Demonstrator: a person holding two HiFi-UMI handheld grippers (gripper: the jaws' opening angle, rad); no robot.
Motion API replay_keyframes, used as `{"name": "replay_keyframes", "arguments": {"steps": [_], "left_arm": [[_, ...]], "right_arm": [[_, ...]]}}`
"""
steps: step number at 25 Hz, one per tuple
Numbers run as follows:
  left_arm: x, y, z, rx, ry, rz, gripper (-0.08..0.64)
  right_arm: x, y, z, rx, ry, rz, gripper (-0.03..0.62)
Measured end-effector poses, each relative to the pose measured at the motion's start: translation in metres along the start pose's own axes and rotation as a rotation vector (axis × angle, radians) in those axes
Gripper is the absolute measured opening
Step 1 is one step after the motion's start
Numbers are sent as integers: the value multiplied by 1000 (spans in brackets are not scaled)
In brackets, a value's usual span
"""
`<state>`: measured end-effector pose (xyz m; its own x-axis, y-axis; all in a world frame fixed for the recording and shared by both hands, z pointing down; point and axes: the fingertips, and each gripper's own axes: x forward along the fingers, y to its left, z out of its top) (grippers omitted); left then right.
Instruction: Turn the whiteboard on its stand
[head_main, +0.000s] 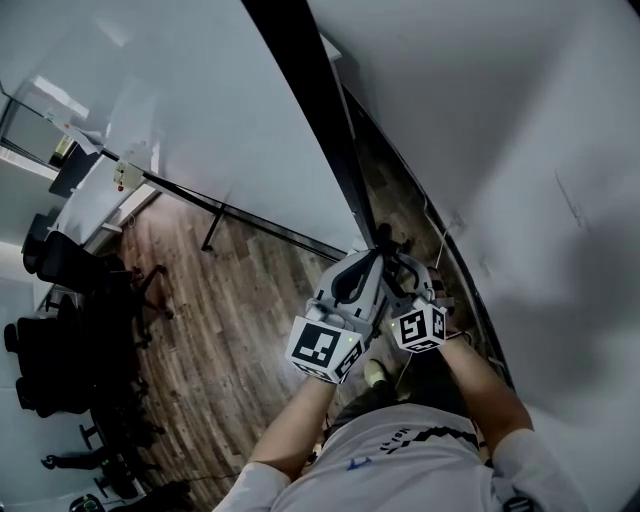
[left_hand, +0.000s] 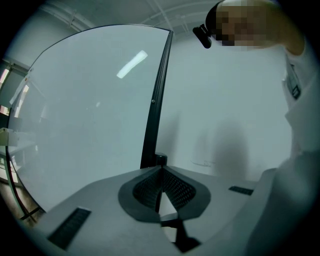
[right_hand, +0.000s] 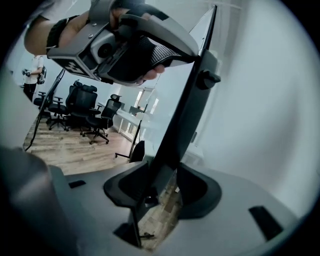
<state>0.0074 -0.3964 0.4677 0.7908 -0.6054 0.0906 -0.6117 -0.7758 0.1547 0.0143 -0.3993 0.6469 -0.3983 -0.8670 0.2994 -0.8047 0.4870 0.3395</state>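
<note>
The whiteboard (head_main: 200, 100) stands on edge below me, its black side frame (head_main: 320, 110) running down to both grippers. My left gripper (head_main: 378, 245) is shut on that frame. In the left gripper view its pads (left_hand: 150, 187) meet at the foot of the frame (left_hand: 155, 100), with the white board face (left_hand: 90, 110) at left. My right gripper (head_main: 400, 265) sits just beside it. In the right gripper view the frame (right_hand: 185, 110) passes between the right gripper's (right_hand: 162, 187) parted jaws, with floor showing beside one pad. A knob (right_hand: 207, 78) sticks out higher up, near the left gripper (right_hand: 190, 52).
A white wall (head_main: 520, 150) runs close along the right. The stand's black foot bar (head_main: 215, 225) lies on the wood floor. Black office chairs (head_main: 60, 340) crowd the left and a desk (head_main: 100, 190) stands behind them. A person (right_hand: 35, 75) stands far off.
</note>
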Motion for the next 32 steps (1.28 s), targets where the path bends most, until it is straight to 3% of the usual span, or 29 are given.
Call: {"name": "replay_keyframes", "arguments": {"steps": [5,18,32], "left_arm": [[17,2,-1,9,14,-7,14],[78,7,15,28,2,-21,14],[156,18,30,45,-8,-2,14]], "right_arm": [[8,-18,-5,26,-3,0,189],[27,-75,-14,-83,27,-20,190],[55,-150,-25,-108,17,1,192]]}}
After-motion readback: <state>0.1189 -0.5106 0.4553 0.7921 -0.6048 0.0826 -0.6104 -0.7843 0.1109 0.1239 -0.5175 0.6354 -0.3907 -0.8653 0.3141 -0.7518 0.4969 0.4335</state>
